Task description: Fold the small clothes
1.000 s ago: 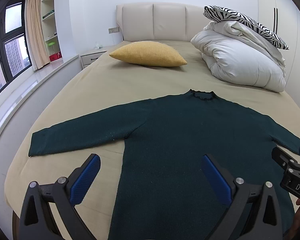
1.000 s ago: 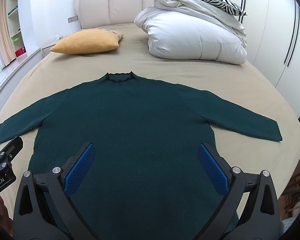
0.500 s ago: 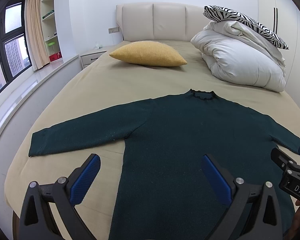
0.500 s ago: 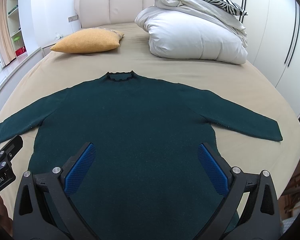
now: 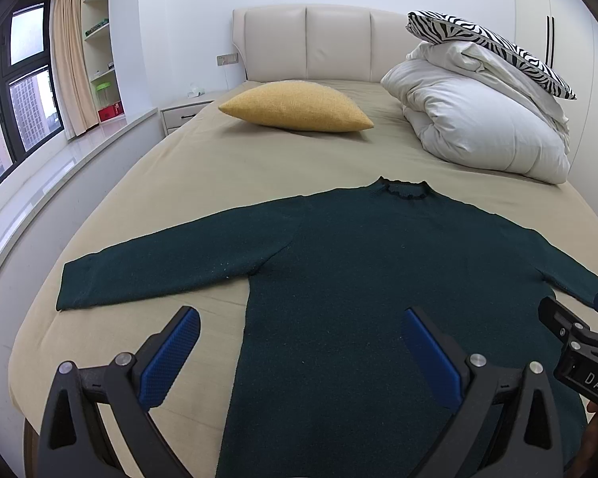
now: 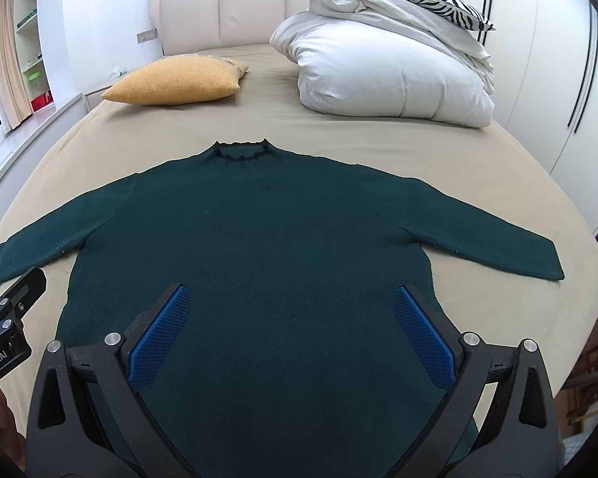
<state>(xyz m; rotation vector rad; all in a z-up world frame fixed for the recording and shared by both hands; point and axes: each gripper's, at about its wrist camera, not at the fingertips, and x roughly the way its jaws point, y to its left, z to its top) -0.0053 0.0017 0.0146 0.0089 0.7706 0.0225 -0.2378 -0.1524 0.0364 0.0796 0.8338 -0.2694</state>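
A dark green long-sleeved sweater lies flat on the beige bed, face up, collar toward the headboard, both sleeves spread out. It also shows in the right wrist view. My left gripper is open and empty, held above the sweater's lower left side. My right gripper is open and empty, above the sweater's lower middle. Each gripper shows at the edge of the other's view.
A yellow pillow lies near the headboard. A white duvet with a zebra-striped pillow on top sits at the back right. A windowsill and nightstand run along the left; wardrobe doors stand on the right.
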